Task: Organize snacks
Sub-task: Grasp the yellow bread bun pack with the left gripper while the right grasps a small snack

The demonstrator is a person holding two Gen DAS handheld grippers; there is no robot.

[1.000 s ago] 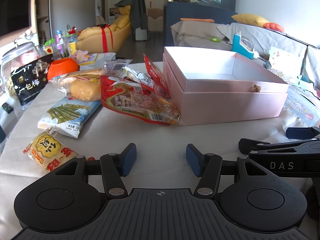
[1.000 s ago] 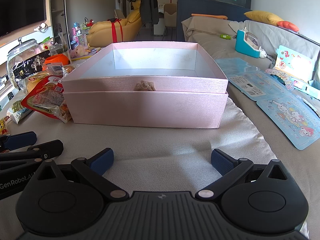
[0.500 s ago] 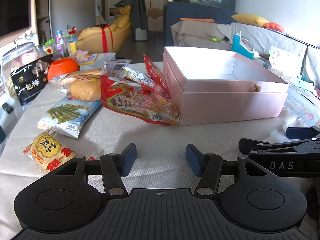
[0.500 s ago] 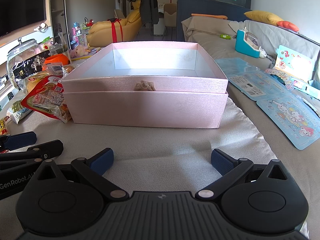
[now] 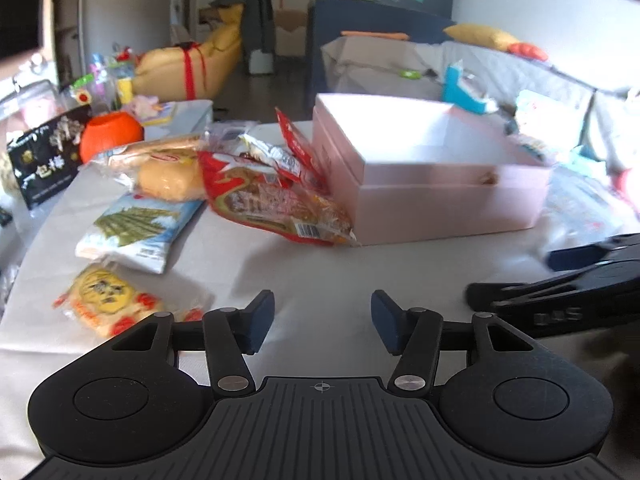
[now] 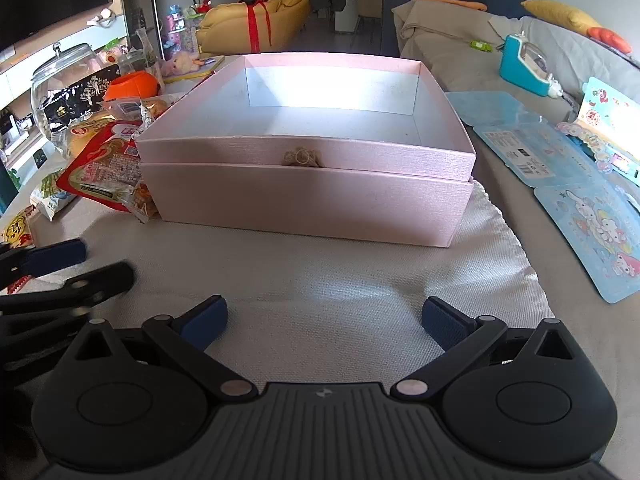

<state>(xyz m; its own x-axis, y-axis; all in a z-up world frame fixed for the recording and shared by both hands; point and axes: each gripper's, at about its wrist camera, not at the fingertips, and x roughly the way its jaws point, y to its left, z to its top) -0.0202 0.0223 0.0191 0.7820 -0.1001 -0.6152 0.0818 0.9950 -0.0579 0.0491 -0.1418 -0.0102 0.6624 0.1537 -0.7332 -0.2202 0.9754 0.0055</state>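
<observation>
I am hovering both grippers over the cloth, nothing picked up yet, the snacks waiting beside the empty box

My left gripper (image 5: 322, 322) is standing with its jaws parted and nothing between them, and my right gripper (image 6: 324, 318) is spread wider, also holding nothing. The pink box (image 6: 308, 184) is sitting open and bare inside, straight ahead of my right side. The red snack bag (image 5: 276, 204) is leaning against the box's left wall, with the bread pack (image 5: 168, 172), the green-print packet (image 5: 136, 226) and the yellow cracker pack (image 5: 104, 296) lying further left. I judge I am only starting: next I am needing to reach my left jaws to one packet, probably the near yellow one, and close on a crinkly edge
</observation>
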